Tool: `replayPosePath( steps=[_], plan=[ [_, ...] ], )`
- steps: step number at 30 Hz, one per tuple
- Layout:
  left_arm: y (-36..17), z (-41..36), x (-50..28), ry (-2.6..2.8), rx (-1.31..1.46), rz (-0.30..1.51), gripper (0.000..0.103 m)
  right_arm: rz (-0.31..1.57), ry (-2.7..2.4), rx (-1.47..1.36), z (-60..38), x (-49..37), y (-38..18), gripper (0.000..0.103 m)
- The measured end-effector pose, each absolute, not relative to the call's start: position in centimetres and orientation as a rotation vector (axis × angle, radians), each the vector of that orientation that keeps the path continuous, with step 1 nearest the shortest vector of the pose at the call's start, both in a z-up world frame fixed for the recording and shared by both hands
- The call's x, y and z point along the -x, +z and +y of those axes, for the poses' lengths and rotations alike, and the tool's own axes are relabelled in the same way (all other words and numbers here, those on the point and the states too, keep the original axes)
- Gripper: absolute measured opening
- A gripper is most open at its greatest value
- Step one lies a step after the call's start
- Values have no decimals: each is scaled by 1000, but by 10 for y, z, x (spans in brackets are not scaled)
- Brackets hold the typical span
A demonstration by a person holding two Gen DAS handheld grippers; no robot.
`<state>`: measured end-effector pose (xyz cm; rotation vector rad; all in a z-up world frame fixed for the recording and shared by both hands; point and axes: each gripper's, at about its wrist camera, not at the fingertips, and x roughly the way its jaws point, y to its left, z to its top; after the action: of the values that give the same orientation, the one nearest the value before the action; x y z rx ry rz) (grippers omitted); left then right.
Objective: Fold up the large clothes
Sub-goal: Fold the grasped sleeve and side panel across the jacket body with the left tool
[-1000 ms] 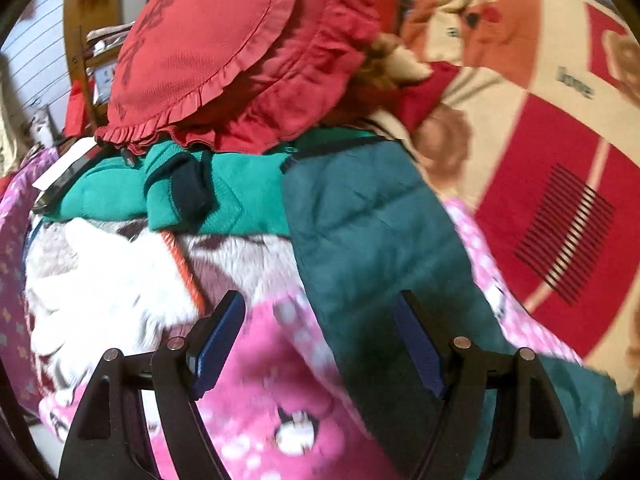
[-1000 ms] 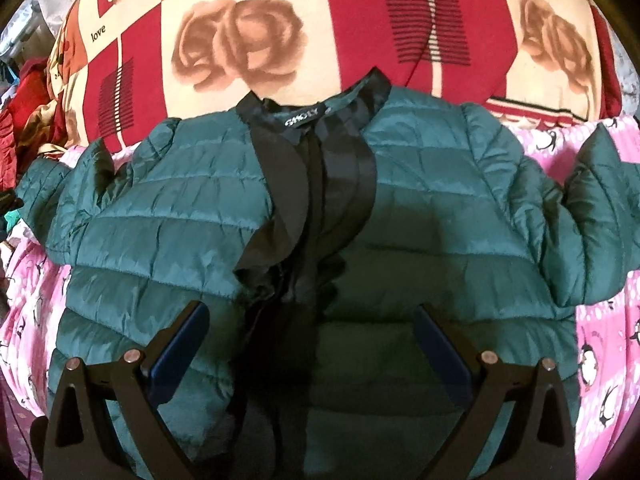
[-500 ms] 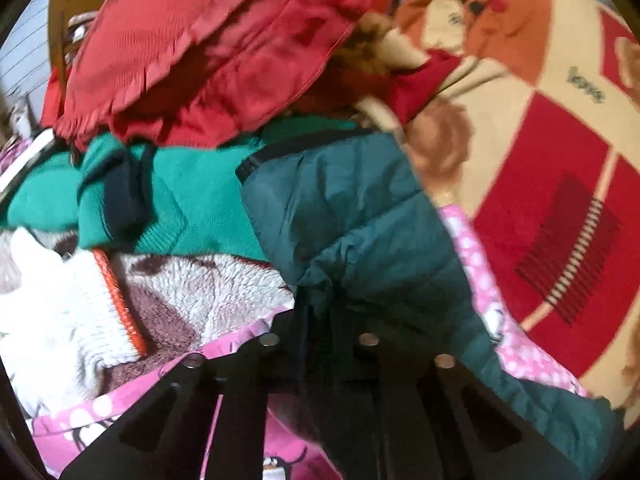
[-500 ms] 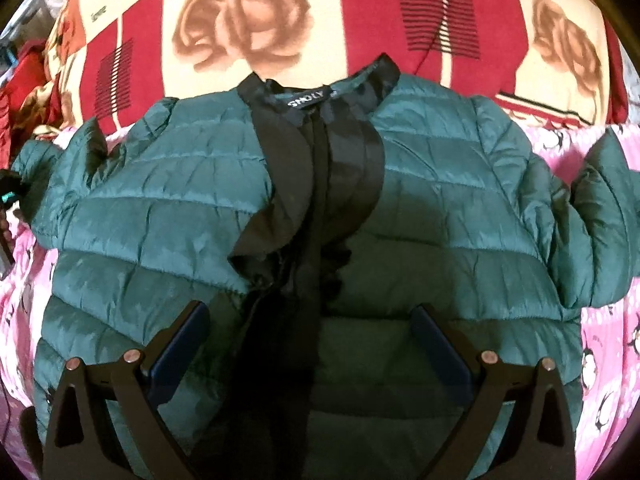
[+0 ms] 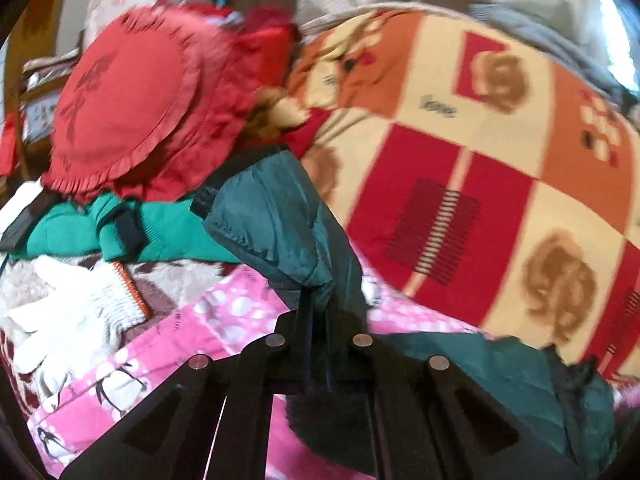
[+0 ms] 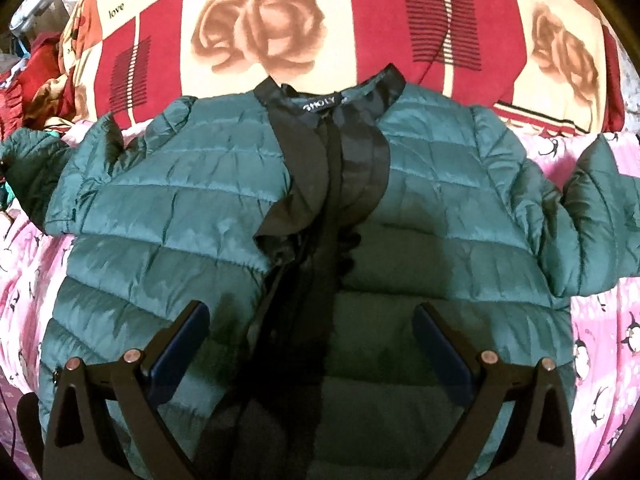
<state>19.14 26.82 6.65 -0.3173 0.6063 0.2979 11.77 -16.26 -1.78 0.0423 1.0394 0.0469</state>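
A dark teal quilted jacket (image 6: 168,208) with black collar and placket lies face up and spread on the pink penguin sheet (image 6: 600,320). My right gripper (image 6: 309,310) hovers open over the lower front, its fingers either side of the placket with nothing pinched. In the left wrist view my left gripper (image 5: 316,304) is shut on the jacket's left sleeve (image 5: 276,216), pinching the fabric near the cuff. The sleeve is raised off the sheet and bunches above the fingertips. The other sleeve (image 6: 596,216) lies bent at the right.
A red and cream rose-patterned quilt (image 5: 480,152) is piled behind the jacket. To the left sit a round red frilled cushion (image 5: 124,96), a green knit garment (image 5: 168,232) and a white knit glove (image 5: 76,312) on a fleecy blanket.
My left gripper closed on the sleeve, then lifted it up off the sheet while tilting upward. The right gripper stayed open in place over the jacket front.
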Motion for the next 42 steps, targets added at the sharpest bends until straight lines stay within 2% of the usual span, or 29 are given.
replayPosePath(
  steps=[10, 24, 34, 42],
  plan=[
    [89, 155, -156, 8, 233, 617, 0, 998, 31, -115, -186, -100, 1, 103],
    [24, 16, -136, -191, 115, 815, 0, 988, -20, -224, -231, -102, 8, 103],
    [-13, -27, -130, -225, 80, 910, 0, 1014, -32, -388, -265, -97, -9, 103],
    [-4, -21, -114, -309, 81, 949, 0, 1013, 31, -468, -263, -99, -9, 103]
  ],
)
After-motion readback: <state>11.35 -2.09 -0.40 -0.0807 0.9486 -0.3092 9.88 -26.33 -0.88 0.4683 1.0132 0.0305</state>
